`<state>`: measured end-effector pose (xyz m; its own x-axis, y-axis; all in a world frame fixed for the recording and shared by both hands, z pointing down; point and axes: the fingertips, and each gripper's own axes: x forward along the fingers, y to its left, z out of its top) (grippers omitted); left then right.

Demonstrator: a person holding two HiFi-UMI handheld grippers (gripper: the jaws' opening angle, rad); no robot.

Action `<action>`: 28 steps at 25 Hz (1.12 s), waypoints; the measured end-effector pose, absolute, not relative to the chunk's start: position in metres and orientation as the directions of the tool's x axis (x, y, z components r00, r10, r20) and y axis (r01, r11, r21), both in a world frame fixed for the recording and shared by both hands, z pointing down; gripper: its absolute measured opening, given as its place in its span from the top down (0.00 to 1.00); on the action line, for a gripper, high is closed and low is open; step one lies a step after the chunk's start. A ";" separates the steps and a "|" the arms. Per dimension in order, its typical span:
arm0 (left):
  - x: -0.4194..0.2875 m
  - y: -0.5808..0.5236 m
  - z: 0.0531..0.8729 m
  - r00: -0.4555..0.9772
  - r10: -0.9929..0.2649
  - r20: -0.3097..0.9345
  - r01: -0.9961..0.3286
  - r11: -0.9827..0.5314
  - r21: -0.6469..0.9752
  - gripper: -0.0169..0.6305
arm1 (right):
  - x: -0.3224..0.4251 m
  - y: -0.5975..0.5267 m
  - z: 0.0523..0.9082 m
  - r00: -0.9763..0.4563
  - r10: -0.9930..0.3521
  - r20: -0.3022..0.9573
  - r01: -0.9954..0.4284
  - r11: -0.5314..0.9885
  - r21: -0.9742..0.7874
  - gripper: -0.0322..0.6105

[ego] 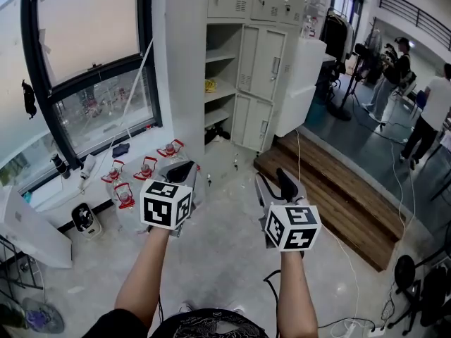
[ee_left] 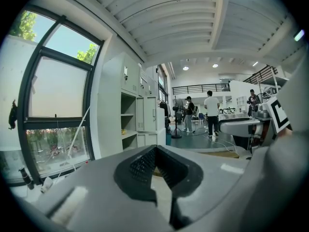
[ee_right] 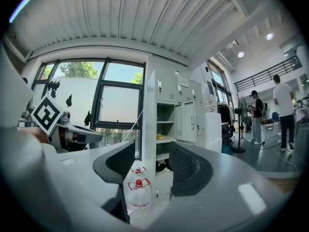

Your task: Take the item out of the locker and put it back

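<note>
Yellow item lies on the locker shelf; left gripper fingers are closed on nothing, right gripper fingers stand apart, empty.

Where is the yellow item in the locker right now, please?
In the head view, upper centre, the yellow item lies on the middle open shelf of the locker, just left of the closed grey doors.
</note>
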<state>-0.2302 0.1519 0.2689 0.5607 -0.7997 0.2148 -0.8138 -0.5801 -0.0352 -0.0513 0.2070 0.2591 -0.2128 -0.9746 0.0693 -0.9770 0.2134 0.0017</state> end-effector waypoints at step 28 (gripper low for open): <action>-0.147 0.134 0.274 0.503 -0.834 0.227 -0.855 -0.519 -0.010 0.97 | 0.041 0.188 0.277 -0.292 -0.954 0.073 -0.956 0.290 -0.042 0.26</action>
